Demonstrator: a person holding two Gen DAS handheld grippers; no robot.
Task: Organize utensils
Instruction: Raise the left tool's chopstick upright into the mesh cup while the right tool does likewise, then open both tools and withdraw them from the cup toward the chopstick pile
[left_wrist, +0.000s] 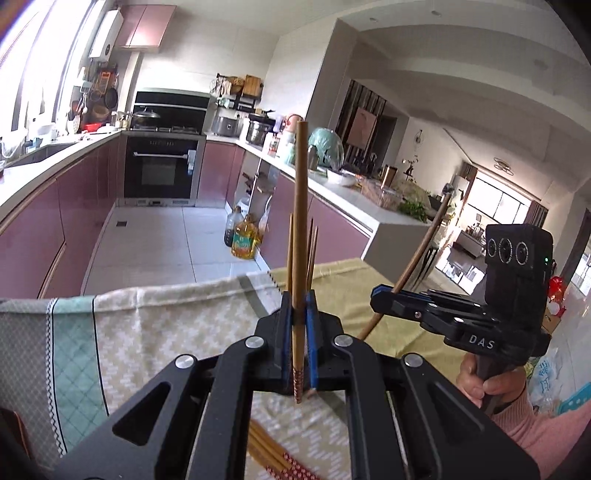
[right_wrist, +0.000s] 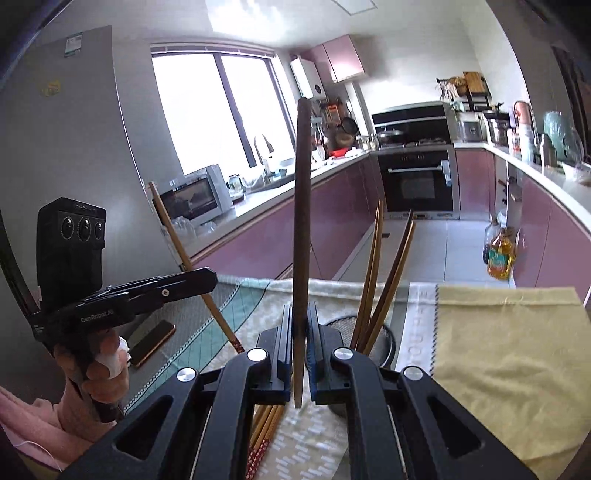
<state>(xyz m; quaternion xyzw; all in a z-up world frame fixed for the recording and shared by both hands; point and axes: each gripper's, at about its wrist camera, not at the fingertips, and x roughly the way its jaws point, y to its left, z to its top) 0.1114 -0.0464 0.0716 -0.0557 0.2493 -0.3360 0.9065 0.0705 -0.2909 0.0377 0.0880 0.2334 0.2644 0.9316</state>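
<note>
Holder (right_wrist: 384, 338): dark mesh cup on the cloth (right_wrist: 509, 354), several chopsticks (right_wrist: 373, 273) upright inside.
Left gripper (left_wrist: 298, 314): clamped on one upright chopstick (left_wrist: 300, 206).
Right gripper (right_wrist: 300, 332): clamped on a dark chopstick (right_wrist: 302, 206).
Loose chopsticks (right_wrist: 264, 432): flat on cloth below the grippers.
Phone (right_wrist: 153, 341): left, on table.

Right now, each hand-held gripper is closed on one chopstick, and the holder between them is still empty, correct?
Not empty. The right wrist view shows several chopsticks already standing in the mesh holder. The rest holds: the left hand-held gripper and the right hand-held gripper are each closed on one chopstick.
</note>
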